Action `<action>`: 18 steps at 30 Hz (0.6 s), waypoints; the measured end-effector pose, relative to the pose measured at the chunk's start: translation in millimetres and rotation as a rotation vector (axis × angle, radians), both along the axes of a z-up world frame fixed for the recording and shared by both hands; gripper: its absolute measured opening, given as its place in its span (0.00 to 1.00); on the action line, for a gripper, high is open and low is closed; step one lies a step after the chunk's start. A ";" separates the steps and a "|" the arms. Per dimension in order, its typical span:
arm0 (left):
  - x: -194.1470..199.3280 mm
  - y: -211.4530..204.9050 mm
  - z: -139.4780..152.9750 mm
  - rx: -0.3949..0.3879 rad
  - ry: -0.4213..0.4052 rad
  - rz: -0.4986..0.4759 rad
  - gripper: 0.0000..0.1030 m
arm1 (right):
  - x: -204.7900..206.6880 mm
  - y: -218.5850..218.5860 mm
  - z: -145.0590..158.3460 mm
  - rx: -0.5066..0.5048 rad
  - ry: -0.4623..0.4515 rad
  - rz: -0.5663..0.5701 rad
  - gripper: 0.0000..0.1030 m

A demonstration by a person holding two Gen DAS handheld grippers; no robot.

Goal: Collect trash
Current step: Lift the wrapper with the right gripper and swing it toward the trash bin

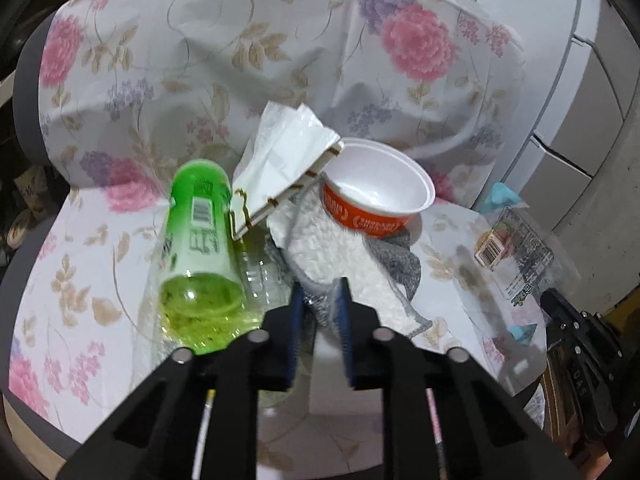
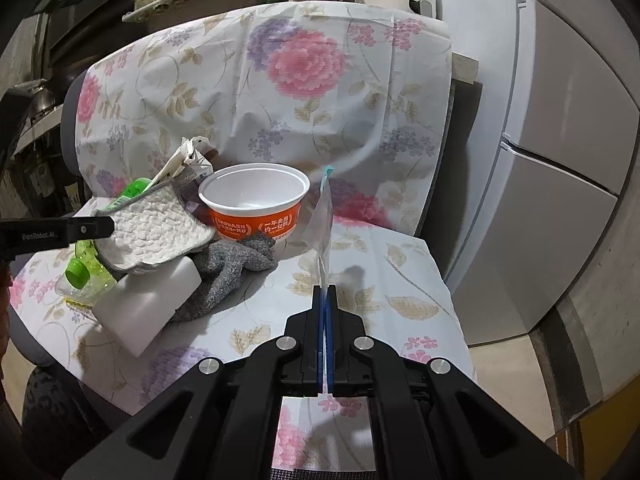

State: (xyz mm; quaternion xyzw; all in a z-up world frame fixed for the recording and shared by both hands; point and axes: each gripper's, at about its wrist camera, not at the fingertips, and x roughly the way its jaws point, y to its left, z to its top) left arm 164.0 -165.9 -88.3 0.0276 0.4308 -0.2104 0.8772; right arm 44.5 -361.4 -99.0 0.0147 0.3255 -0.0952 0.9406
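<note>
A: Any writing you can read?
B: On the left gripper (image 2: 96,227), white letters along the black arm: "enRobot.AI", with a first letter I cannot make out.
A: And the bowl (image 2: 256,216)?
B: White Chinese characters on its orange band, set inside laurel wreaths. One line seems to start with "一年"; the rest is too small.
A: The green bottle (image 1: 200,248)?
B: A barcode and large pale characters on its label, blurred.
A: The clear wrapper (image 1: 516,256) on the right?
B: A barcode on a corner tab and small print, none legible.
</note>
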 end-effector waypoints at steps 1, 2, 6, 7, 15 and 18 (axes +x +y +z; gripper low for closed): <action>0.5 1.3 3.9 -0.003 -0.012 -0.009 0.07 | -0.1 -0.3 0.8 0.004 -0.005 -0.003 0.01; 0.6 2.6 7.8 -0.013 -0.022 -0.017 0.05 | 0.4 -0.3 1.6 0.007 -0.007 -0.003 0.01; -1.4 6.8 33.3 -0.073 -0.080 -0.055 0.04 | 2.8 -1.2 7.4 0.019 -0.016 0.006 0.01; -3.7 7.9 42.9 -0.089 -0.102 -0.060 0.04 | 3.5 -1.9 10.9 0.024 -0.022 0.011 0.01; -37.9 7.8 87.2 -0.189 -0.219 -0.109 0.04 | -8.9 -5.5 45.4 0.060 -0.087 0.009 0.01; -60.8 2.4 87.0 -0.208 -0.264 -0.139 0.04 | -27.8 -8.2 53.9 0.073 -0.099 -0.009 0.01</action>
